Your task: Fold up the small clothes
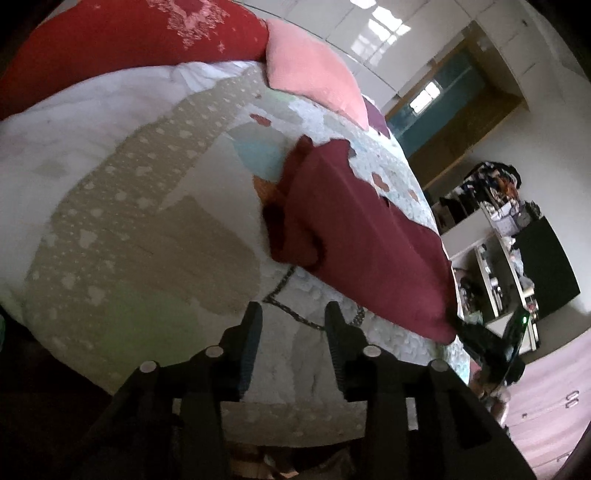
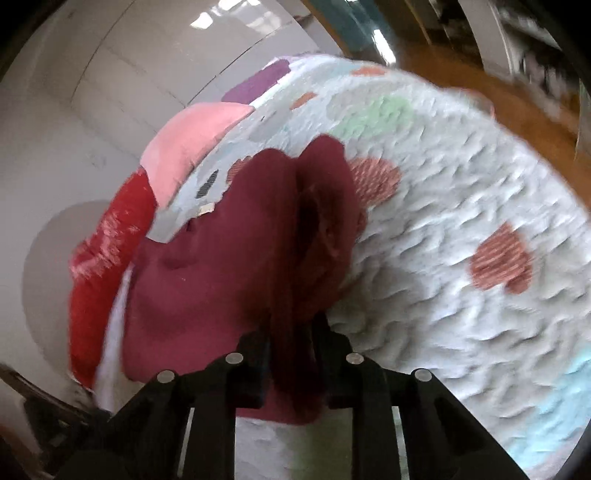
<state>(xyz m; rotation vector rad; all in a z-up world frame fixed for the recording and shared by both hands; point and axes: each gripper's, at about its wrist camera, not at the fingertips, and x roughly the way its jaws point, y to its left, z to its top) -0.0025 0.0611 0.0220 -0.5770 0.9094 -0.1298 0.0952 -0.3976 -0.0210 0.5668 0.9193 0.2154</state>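
A small maroon garment (image 1: 354, 236) lies partly lifted over the quilted bedspread (image 1: 155, 206). In the left wrist view my right gripper (image 1: 458, 328) holds its lower right corner. My left gripper (image 1: 293, 314) is open and empty, above the bedspread just in front of the garment, not touching it. In the right wrist view my right gripper (image 2: 291, 332) is shut on a bunched fold of the maroon garment (image 2: 207, 273), which stretches away to the left. The view is blurred by motion.
A red pillow (image 1: 122, 48) and a pink pillow (image 1: 310, 70) lie at the bed's head. White wardrobes (image 1: 388, 33) stand behind. A cluttered white shelf unit (image 1: 495, 236) and wooden floor (image 2: 498, 110) lie beyond the bed's edge.
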